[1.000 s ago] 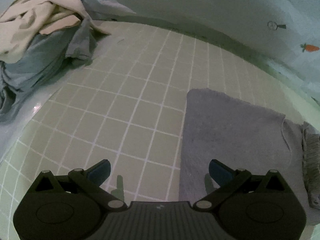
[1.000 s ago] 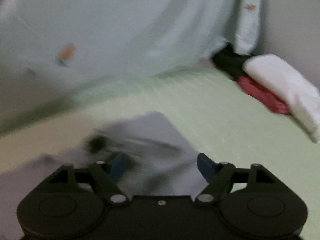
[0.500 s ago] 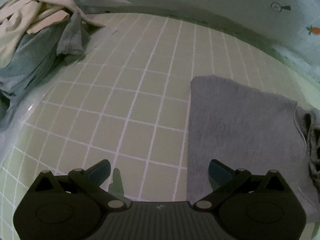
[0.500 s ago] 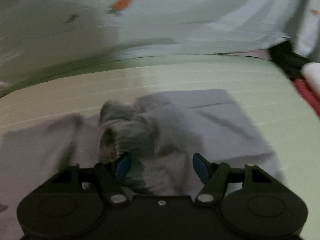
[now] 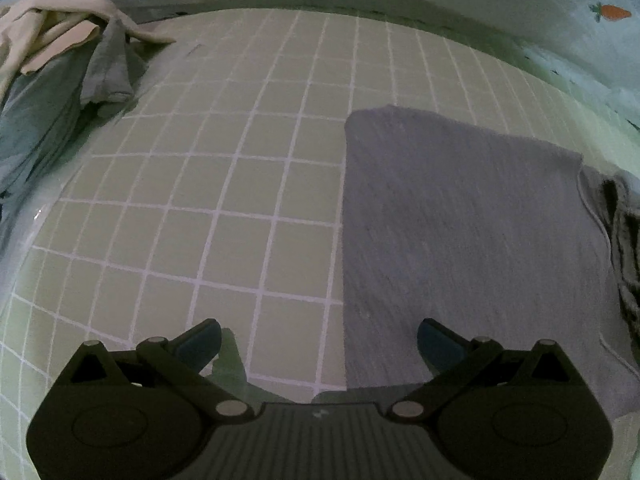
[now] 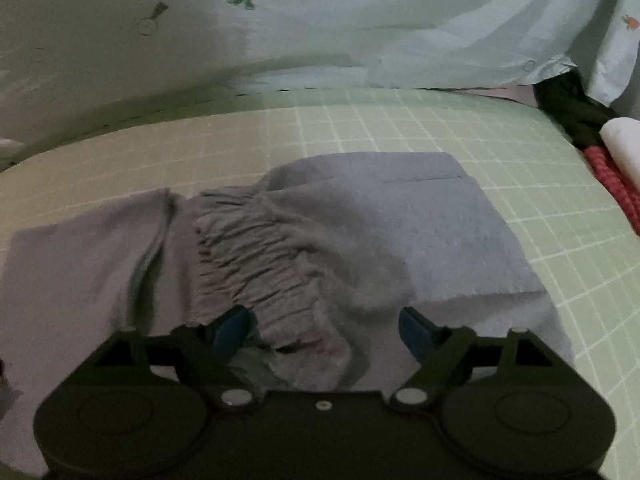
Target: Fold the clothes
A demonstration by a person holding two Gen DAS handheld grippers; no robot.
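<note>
A grey garment (image 5: 464, 232) lies flat on the green checked bedsheet (image 5: 224, 184). Its gathered elastic waistband (image 6: 256, 256) shows in the right wrist view, bunched up at the garment's middle (image 6: 400, 232). My left gripper (image 5: 318, 344) is open and empty, hovering over the garment's left edge. My right gripper (image 6: 324, 328) is open, low over the waistband, with the cloth lying between its blue fingertips (image 6: 232, 326).
A heap of unfolded clothes (image 5: 52, 80), cream and blue-grey, lies at the far left. A carrot-print cover (image 6: 320, 20) hangs behind the bed. White, red and black folded items (image 6: 612, 160) sit at the right edge.
My right gripper has swung left and come down over the waistband, which now lies between its fingers. My left gripper has drifted slightly forward over the garment's edge.
</note>
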